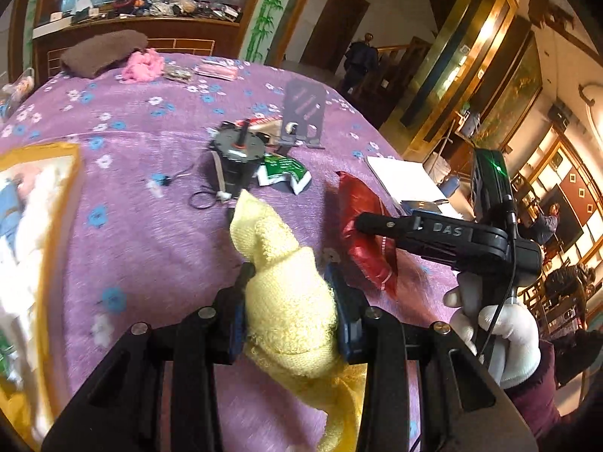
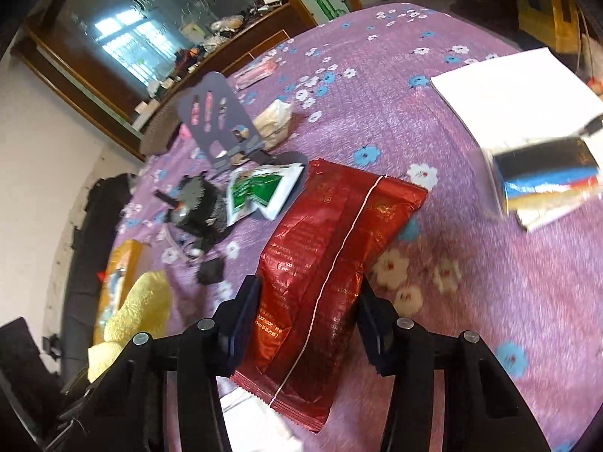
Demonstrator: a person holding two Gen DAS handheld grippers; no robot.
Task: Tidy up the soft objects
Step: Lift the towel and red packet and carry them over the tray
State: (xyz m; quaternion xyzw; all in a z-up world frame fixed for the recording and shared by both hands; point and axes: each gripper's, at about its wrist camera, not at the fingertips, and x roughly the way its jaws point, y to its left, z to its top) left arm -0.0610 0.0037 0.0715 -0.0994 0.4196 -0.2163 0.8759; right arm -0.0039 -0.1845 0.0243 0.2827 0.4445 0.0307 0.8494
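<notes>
both claws are loaded right now. the left gripper [image 1: 288, 303] is pinching the yellow towel [image 1: 286, 286], pads pressed into the middle of the bundle, with one end flopping out toward 11 o'clock and a tail hanging down at 6 in the left wrist view. the right gripper [image 2: 307, 314] is pinching the red packet [image 2: 331, 256] near its lower end, and most of the packet sticks out ahead toward 1 o'clock.

stuff i'd worry about:

- the foil packet looks slick and it's only held near one end, so i reckon a quick swing could let it pivot or slide out of the pads.
- the towel's loose tail could drag on the purple cloth [image 1: 150, 233] or snag the black motor [image 1: 235, 154] and its wire ring at 12.
- the two grippers are near each other. in the left view the right one sits at 3 o'clock, so crossing paths could bump them.
- the green wrapper [image 2: 260, 192] lies just past the packet's far edge and could get swept along.
</notes>
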